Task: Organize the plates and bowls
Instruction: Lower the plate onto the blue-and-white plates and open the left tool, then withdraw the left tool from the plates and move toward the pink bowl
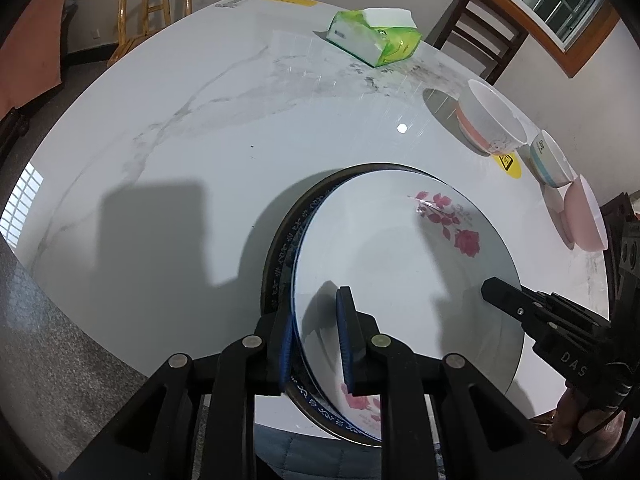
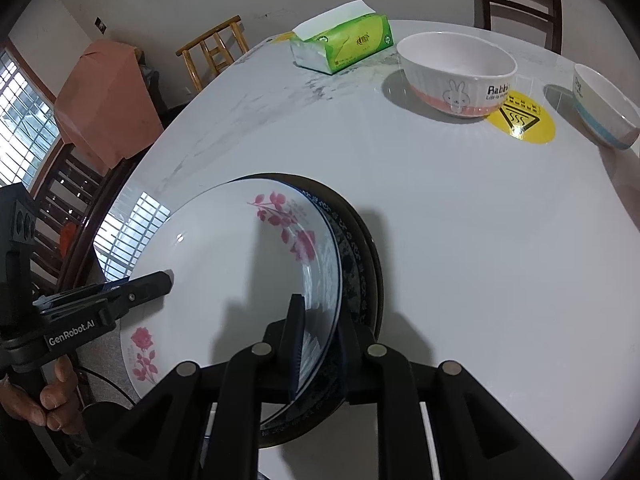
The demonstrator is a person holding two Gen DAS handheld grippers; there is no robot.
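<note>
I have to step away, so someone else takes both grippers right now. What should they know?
Left gripper: shut on the rose plate, at its left rim.
Right gripper: shut on the same plate's right rim.
The rose plate sits atop a blue-patterned plate and a dark one below.
Plates look stacked. Left to sort: rabbit bowl, striped bowl, pink bowl, standing apart on the table.

White plate (image 2: 224, 280) with pink rose sprays; plate beneath (image 2: 352, 256), dark rim with blue-and-white motif; white bowl (image 2: 458, 76), salmon band and rabbit print; green tissue pack (image 2: 348, 46); grey-veined white desk (image 2: 460, 240)
</note>
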